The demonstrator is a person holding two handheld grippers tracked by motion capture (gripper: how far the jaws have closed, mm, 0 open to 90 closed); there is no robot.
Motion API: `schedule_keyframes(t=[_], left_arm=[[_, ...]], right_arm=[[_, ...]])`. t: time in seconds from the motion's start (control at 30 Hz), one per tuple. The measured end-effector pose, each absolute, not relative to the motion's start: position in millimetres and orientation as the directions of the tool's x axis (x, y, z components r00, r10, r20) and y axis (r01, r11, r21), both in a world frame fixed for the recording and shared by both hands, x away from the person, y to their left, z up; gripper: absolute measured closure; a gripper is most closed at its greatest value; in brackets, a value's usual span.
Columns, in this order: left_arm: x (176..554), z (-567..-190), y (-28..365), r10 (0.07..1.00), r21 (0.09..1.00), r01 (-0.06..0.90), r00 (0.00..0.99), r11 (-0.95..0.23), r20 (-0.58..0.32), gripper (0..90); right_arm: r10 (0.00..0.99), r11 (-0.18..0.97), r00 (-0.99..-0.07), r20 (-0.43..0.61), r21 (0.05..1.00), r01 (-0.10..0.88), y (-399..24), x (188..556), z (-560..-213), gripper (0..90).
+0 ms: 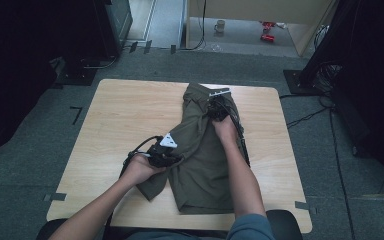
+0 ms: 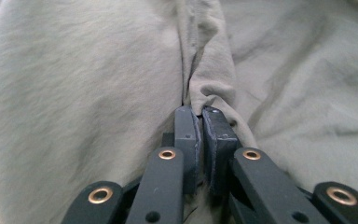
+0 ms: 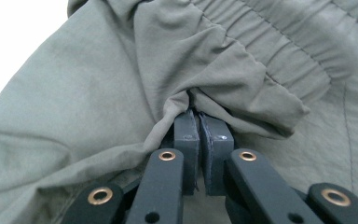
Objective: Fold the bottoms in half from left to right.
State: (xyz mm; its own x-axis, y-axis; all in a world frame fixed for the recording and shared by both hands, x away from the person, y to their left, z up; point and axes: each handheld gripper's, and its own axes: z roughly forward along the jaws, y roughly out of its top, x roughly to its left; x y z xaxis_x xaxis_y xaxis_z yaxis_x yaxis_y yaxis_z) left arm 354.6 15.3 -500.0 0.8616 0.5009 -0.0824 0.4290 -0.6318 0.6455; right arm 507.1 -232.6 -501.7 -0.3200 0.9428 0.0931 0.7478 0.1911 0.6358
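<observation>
Because each pinches a fold of cloth, the left gripper point(image 2: 200, 114) and right gripper point(image 3: 198, 116) seem to be folding the olive shorts point(image 1: 200, 165), which lie mid-table point(image 1: 115, 115), waistband point(image 3: 279, 46) far.

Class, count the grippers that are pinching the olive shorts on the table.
2. The left gripper pinches a fold at the shorts' left edge, mid-table; the right gripper pinches fabric near the elastic waistband at the far end.
</observation>
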Motion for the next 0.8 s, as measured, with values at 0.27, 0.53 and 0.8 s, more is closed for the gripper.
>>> schedule_keyframes(t=[0.27,0.53,0.8], left_arm=[[366.7,-498.9,38.0,0.537,0.64,0.445,0.842,-0.626,-0.06,86.1],[381.8,-498.0,69.2,0.591,0.635,0.483,0.805,-0.603,-0.051,86.1],[397.0,-498.0,96.9,0.642,0.639,0.519,0.765,-0.568,-0.052,86.0]], right_arm=[[0.943,0.169,-0.315,0.11,0.658,0.734,-225.4,507.1,-504.5,86.1],[0.938,0.159,-0.322,0.125,0.672,0.723,-215.5,506.6,-506.5,86.1],[0.931,0.147,-0.332,0.151,0.676,0.722,-206.4,505.6,-507.7,86.1]])
